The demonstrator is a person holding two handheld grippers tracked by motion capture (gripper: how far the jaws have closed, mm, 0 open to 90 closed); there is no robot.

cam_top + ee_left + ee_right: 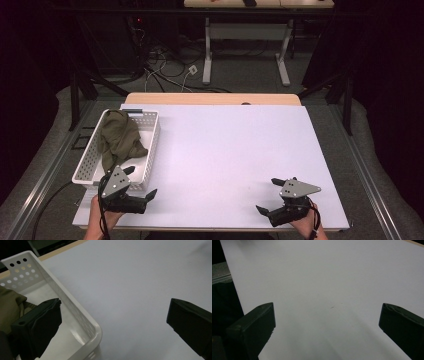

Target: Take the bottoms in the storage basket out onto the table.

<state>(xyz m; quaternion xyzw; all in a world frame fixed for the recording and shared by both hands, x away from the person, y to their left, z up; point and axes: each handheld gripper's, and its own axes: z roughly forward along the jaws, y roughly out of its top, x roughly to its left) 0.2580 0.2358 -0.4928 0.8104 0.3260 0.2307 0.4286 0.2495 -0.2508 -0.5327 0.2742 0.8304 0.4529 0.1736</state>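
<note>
1. The cloth [117, 137] lies bunched in the basket [150, 150], heaped toward the far end and spilling onto the floor of it. The basket sits at the left edge of the table [235, 150].

2. The left gripper [137, 182] hangs at the basket's near corner, jaws spread wide and empty. In the left gripper view one jaw stands over the inside of the basket and the other over bare table, so the rim [82, 315] runs between them.

3. Risk: if the jaws close as they stand, they likely pinch the basket wall instead of the cloth [10, 307], and a lift would drag or tip the whole basket.

4. Risk: the basket is light and perforated, by its look. A jaw knocking the rim on the way in could shove it toward the table edge just left of it.

5. Risk: the cloth is loose and folded over itself. A shallow bite on one fold may slip, or lift only a corner while the rest snags on the basket's far wall.

6. The right gripper [277, 197] rests well to the right of the basket, near the table's front edge, jaws apart with nothing between them. From there it cannot steady the basket, so any pull by the left one goes unopposed.

7. A cable trails from the left gripper on the near side of the basket; it could catch the corner if the hand swings.
</note>
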